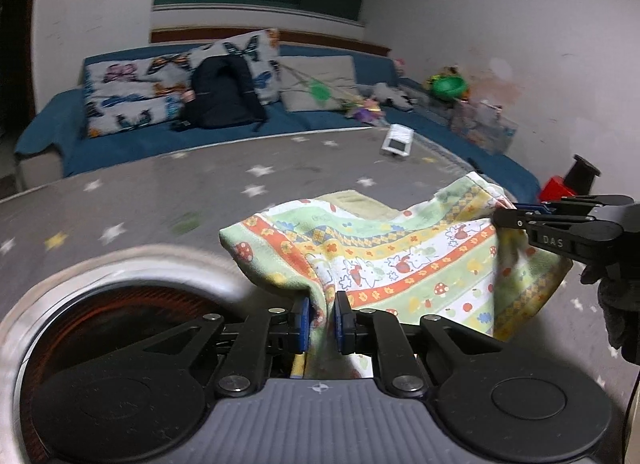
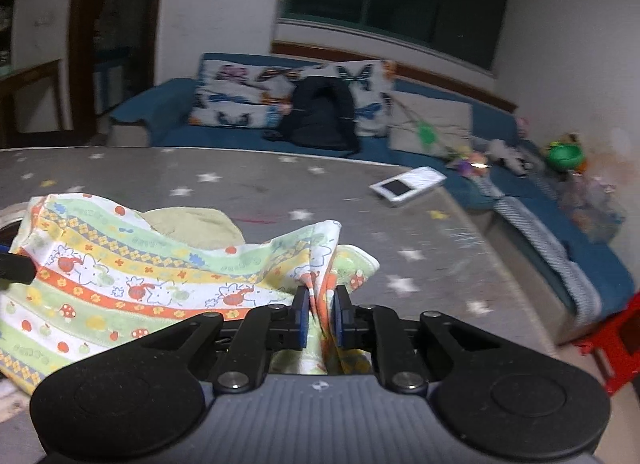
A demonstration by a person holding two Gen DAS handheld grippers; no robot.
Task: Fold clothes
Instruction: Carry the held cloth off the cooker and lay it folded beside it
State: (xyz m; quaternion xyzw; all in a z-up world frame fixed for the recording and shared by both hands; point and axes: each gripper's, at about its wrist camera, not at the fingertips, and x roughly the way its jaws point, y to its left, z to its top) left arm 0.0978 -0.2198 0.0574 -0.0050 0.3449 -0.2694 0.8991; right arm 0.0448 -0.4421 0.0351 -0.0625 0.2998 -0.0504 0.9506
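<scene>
A small child's garment (image 1: 400, 260) with green, orange and yellow stripes and cartoon prints hangs stretched between my two grippers above the grey star-patterned table (image 1: 160, 192). My left gripper (image 1: 322, 314) is shut on its left edge. My right gripper (image 2: 320, 310) is shut on its right edge; it also shows in the left wrist view (image 1: 504, 216) at the far right. The garment (image 2: 140, 264) sags in the middle and its pale yellow-green inner side (image 2: 192, 224) shows behind. The left gripper's tip (image 2: 16, 268) peeks in at the left edge.
A round metal basin (image 1: 60, 304) with a dark inside sits at the table's near left. A white device (image 2: 406, 184) lies at the table's far right edge. Behind the table stands a blue sofa (image 1: 140, 140) with butterfly cushions, a black backpack (image 1: 224, 94) and toys. A red stool (image 2: 624, 340) stands at the right.
</scene>
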